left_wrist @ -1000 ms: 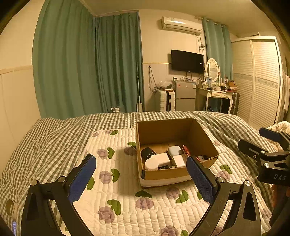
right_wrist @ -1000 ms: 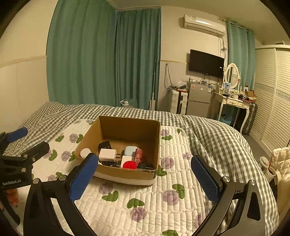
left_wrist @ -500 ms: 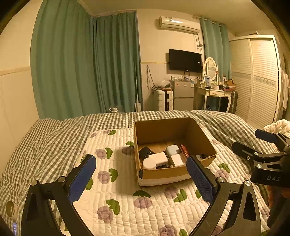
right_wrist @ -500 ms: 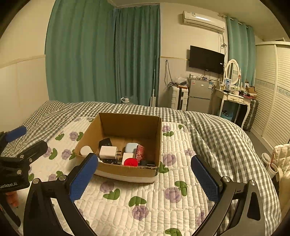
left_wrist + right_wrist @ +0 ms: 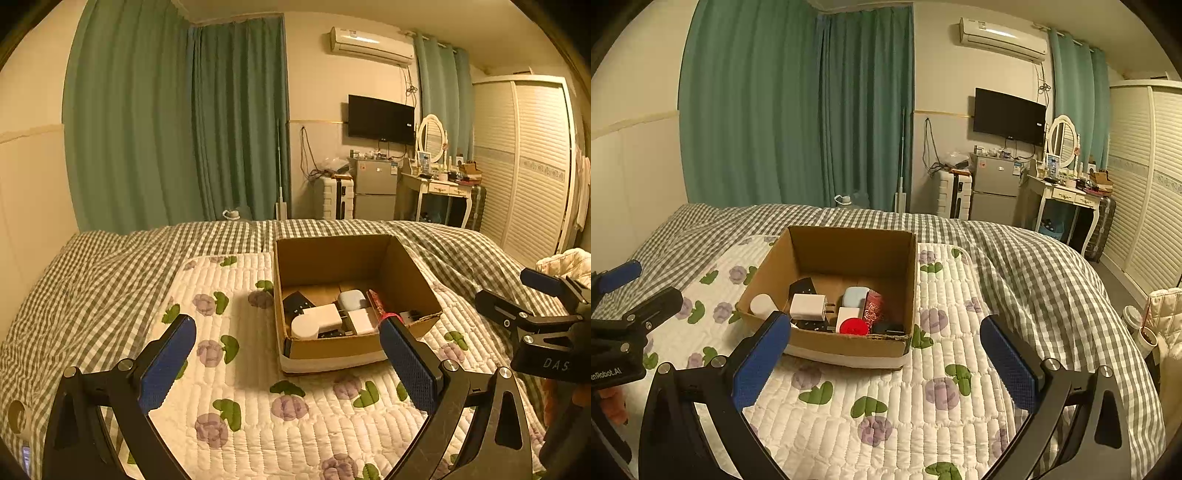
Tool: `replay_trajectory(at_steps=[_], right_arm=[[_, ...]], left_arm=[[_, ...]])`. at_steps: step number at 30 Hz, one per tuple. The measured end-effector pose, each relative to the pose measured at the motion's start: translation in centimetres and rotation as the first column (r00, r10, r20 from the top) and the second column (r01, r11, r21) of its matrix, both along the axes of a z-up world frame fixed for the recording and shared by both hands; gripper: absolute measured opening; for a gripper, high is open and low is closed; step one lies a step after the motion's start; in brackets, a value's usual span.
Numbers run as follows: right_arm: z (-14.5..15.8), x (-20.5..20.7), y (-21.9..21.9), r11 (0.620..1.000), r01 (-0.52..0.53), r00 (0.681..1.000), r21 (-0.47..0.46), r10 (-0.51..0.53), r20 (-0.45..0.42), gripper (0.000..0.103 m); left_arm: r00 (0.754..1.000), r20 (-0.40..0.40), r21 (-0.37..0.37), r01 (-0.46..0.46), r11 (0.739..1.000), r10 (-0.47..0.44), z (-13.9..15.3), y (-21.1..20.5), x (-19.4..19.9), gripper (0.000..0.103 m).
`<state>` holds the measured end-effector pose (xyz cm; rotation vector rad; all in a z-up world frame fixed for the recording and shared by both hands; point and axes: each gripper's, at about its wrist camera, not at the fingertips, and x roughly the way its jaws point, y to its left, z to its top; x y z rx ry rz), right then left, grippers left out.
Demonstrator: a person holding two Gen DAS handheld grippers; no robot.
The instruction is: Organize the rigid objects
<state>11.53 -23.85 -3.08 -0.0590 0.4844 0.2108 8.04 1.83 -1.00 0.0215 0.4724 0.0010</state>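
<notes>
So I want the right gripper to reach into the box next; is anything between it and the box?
Nothing visible. The open right gripper hovers over bare quilt in front of the cardboard box; only the box's near wall stands ahead, and its top is open.

The near wall of the cardboard box [image 5: 849,345] hid the lower parts of the items inside, so the dark object [image 5: 888,327] at lower right of the pile could not be identified. In the left wrist view, the left gripper's right finger [image 5: 408,369] covered the box's near right corner (and part of the red item [image 5: 388,316]). Small things on the dressing table [image 5: 1067,192] at right were too tiny to tell.
</notes>
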Motion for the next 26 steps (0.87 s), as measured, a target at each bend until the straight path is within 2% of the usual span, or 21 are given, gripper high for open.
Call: replay_trajectory(at_steps=[26], right_arm=[[-0.5, 0.25, 0.21, 1.0, 0.003, 1.0, -0.007, -0.003, -0.004, 0.103]], left_arm=[[1.0, 0.012, 0.03, 0.008, 1.0, -0.008, -0.15, 0.19, -0.05, 0.102]])
